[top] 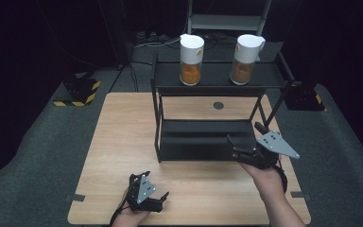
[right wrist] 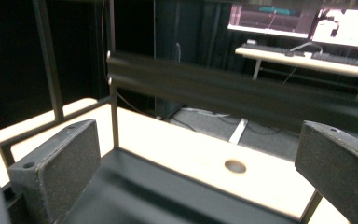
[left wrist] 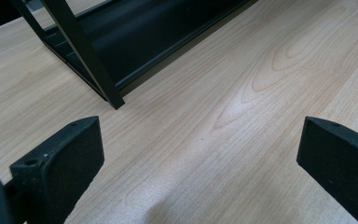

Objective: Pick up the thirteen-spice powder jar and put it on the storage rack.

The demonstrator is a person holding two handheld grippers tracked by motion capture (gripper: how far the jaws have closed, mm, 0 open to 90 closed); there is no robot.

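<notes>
A black two-tier rack (top: 217, 78) stands on the wooden table (top: 123, 142). On its top shelf stand two white-lidded jars with orange contents, one at the left (top: 191, 60) and one at the right (top: 246, 59). My right gripper (top: 245, 134) is open at the front right of the lower shelf (top: 198, 137). In the right gripper view its jaws (right wrist: 200, 144) are wide apart over that shelf (right wrist: 168, 196), below the top shelf's edge (right wrist: 223, 88). My left gripper (top: 152, 188) is open and empty low over the table's front edge. The left gripper view (left wrist: 200, 140) shows bare wood and the rack's corner leg (left wrist: 91, 60).
A round hole (top: 218, 105) is in the table behind the rack, also seen as a hole (right wrist: 235, 166) in the right gripper view. Striped yellow-black bases (top: 78, 92) sit on the floor at the left. A white frame (top: 227, 19) stands behind. A desk with a keyboard (right wrist: 307, 56) is far off.
</notes>
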